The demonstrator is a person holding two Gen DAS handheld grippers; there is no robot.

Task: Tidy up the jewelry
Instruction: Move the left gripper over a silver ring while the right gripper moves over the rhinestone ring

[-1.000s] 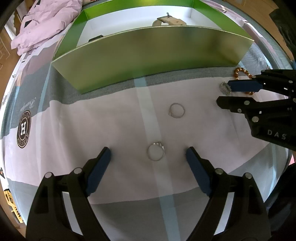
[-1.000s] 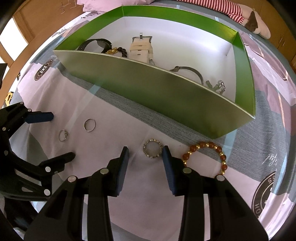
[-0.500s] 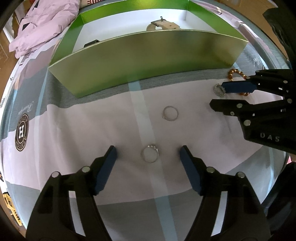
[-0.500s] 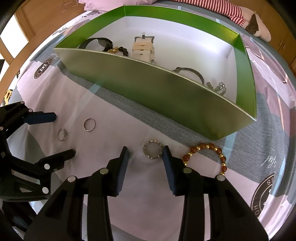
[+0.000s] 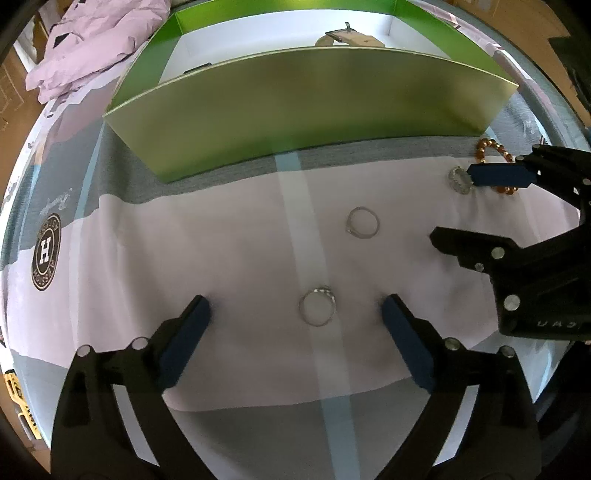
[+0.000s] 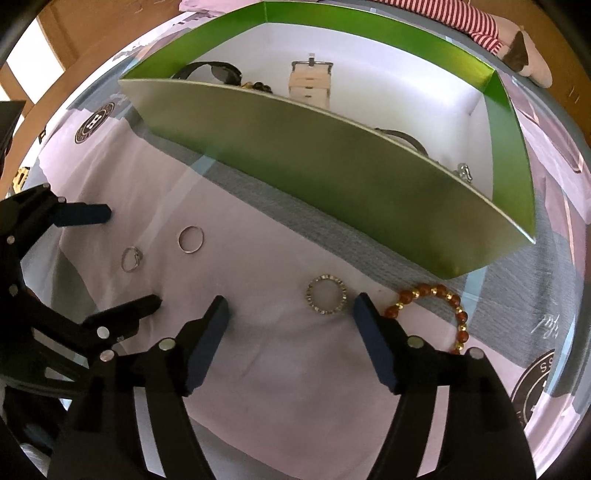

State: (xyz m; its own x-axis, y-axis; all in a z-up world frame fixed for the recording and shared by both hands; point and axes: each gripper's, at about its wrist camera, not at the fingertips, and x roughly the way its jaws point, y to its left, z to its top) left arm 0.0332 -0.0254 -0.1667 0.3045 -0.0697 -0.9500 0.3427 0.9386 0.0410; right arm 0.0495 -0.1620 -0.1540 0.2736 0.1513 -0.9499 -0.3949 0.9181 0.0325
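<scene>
A silver ring with a stone [image 5: 317, 306] lies on the pink cloth between the pads of my left gripper [image 5: 293, 300], whose jaws are opening wide and do not touch it. Beyond it lies a plain ring [image 5: 363, 222]. A studded ring [image 6: 327, 294] rests between the pads of my right gripper [image 6: 291, 300]; its jaws are opening too, clear of the ring. An amber bead bracelet [image 6: 443, 295] lies just right of the right-hand pad. The green box [image 6: 332, 166] stands behind. Each gripper shows in the other's view: left gripper [image 6: 132, 256], right gripper [image 5: 453, 205].
The box [image 5: 295, 103] has tall green walls and holds a beige watch strap [image 6: 310, 81], a black strap [image 6: 218, 72] and other pieces. A pink garment [image 5: 92, 44] lies at the far left, a striped plush toy [image 6: 480, 26] at the far right.
Both grippers' jaws have spread wider around their rings, the right one from a narrow gap. The rings and bracelet lie where they were. Neither hand has shifted much.
</scene>
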